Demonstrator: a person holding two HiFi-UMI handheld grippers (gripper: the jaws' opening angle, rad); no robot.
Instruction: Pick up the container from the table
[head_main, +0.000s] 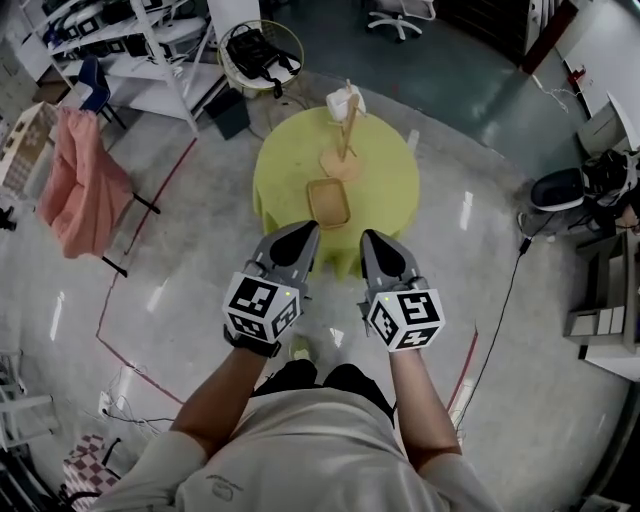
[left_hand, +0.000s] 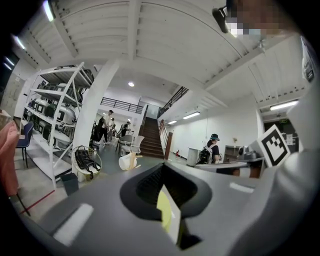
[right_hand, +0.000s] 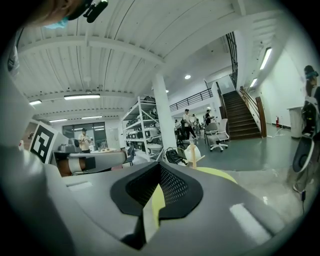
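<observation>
None of the pickup is done: the container (head_main: 328, 201) lies on the near part of the yellow-green table (head_main: 390, 190), well ahead of my left gripper (head_main: 300, 235) and right gripper (head_main: 375, 243), both closed on nothing, so approach, opening and grasp all remain.

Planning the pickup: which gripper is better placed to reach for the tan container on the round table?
Left, probably. The left gripper points nearly straight at the tan container; the right gripper sits further to the side. Both are shut, so either must open first.
</observation>
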